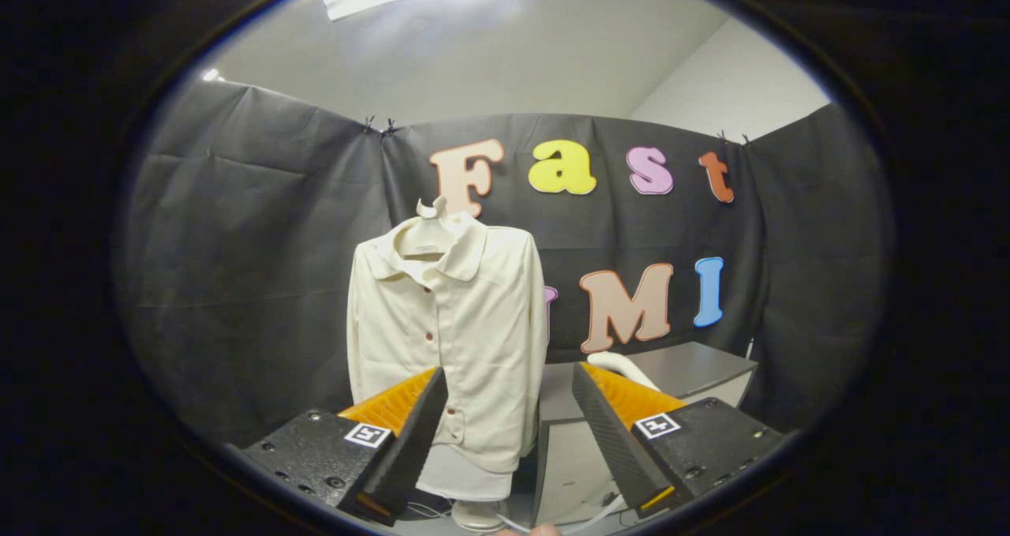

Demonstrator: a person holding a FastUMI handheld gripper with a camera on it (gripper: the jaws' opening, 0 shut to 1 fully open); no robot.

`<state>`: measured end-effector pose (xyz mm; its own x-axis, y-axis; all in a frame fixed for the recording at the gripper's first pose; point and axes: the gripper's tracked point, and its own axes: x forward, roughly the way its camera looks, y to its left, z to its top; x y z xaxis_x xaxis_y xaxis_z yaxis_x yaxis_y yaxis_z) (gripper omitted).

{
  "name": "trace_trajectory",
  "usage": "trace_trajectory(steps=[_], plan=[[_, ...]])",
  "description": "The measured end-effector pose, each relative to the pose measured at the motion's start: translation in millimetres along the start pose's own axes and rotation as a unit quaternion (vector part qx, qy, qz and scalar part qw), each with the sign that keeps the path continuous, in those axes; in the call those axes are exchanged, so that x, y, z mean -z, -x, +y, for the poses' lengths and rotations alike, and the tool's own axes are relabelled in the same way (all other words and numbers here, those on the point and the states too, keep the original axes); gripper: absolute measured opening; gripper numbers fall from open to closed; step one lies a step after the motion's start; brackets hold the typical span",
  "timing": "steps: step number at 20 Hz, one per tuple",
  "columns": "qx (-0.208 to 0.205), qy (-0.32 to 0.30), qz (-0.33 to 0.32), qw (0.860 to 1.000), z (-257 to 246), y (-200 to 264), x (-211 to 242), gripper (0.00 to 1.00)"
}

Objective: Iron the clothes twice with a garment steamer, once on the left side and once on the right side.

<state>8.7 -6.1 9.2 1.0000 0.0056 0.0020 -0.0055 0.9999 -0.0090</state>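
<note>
- Two jaws (505,433) stand spread wide and hold nothing; the gap between them looks onto the lower part of the cream shirt (450,339) and the edge of the grey desk (678,366).
- Just beyond the right jaw, a white curved part (623,366) lies on the desk; I judge that it is the handle of the garment steamer, but most of it is hidden behind the jaw, so I cannot be sure.
- A white cable (588,516) runs low in front of the desk, near the bottom of the gap, and a small part of a finger (543,530) shows there too.
- The shirt hangs on a white hanger (430,212) in front of the black cloth wall (237,268), buttoned, with its hem above a white round base (477,512). It is to the left of the desk and apart from the jaws.
- The step in hand, as I judge it, is to fetch the steamer: no ironing is done yet, because the jaws are empty.
- To do it well, turn the jaws to the right toward the white handle, keep them spread until the handle sits well between them, then press on it from both sides.
- Take care that the cable does not catch on the desk corner or pull on the shirt stand when the steamer is lifted.
</note>
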Motion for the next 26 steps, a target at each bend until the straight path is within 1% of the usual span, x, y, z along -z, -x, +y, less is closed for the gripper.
trace_trajectory(steps=[10,15,20,24,26], plan=[[-0.001,0.009,0.006,1.0,-1,-14,6,0.97],[0.006,0.021,0.015,1.0,-13,-34,17,0.96],[0.012,0.022,0.022,0.999,-42,-68,22,0.97],[0.012,0.035,0.029,0.999,-83,-107,27,0.96],[0.008,0.037,0.036,0.999,-105,-130,38,0.97]])
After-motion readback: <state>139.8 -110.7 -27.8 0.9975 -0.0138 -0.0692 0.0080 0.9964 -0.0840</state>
